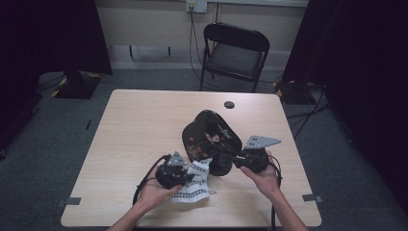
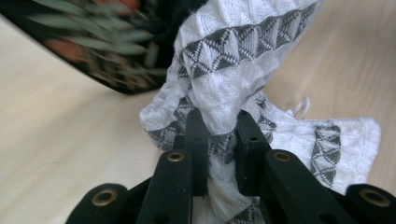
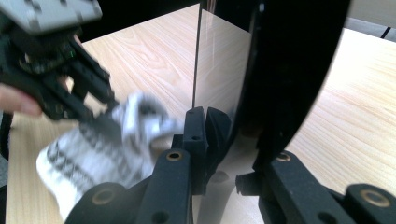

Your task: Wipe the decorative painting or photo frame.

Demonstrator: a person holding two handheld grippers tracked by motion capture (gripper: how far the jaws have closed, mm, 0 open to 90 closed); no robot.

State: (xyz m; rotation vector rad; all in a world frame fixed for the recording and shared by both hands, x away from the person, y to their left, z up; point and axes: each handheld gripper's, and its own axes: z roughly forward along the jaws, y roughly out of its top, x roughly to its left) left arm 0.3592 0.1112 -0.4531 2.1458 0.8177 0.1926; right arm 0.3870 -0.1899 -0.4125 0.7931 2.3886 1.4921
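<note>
At the near left of the desk (image 1: 134, 125), the left gripper (image 2: 219, 126) pinches a white, grey-patterned cloth (image 2: 243, 70). Just to its right, the right gripper (image 3: 219, 123) clamps the near rim of a black lacquered tray (image 1: 209, 134), tilted up with its long axis running far-left, so the cloth hand sits nearest the tray's face.

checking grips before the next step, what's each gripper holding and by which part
The left gripper pinches a bunched fold of the cloth. The right gripper clamps the black tray by its rim, holding it tilted.
</note>
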